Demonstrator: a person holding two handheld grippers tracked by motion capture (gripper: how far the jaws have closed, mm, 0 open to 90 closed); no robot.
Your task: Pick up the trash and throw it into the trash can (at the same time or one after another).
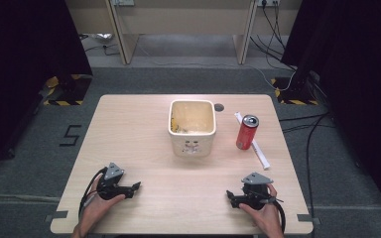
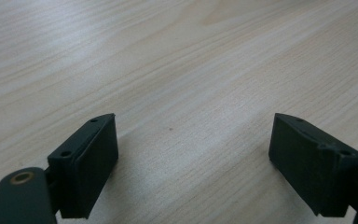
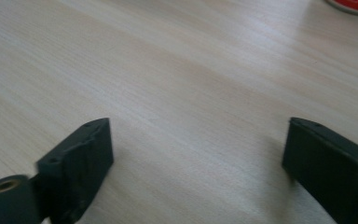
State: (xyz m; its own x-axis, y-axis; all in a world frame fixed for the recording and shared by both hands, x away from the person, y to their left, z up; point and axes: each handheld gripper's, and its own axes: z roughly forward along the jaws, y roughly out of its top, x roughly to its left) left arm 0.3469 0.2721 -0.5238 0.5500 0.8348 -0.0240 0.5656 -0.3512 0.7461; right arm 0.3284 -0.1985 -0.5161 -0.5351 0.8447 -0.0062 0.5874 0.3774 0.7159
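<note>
While both jaws stand wide apart with nothing between, the left gripper point(image 1: 138, 186) and right gripper point(image 1: 228, 194) rest low, probably touching the table point(image 1: 139, 129), near its front edge.

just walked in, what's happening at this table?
Nothing is held. A person rests the left gripper and the right gripper on the near edge of the table, both with jaws open and empty. Farther back stand a cream bin and a red can beside a white strip, untouched.
</note>
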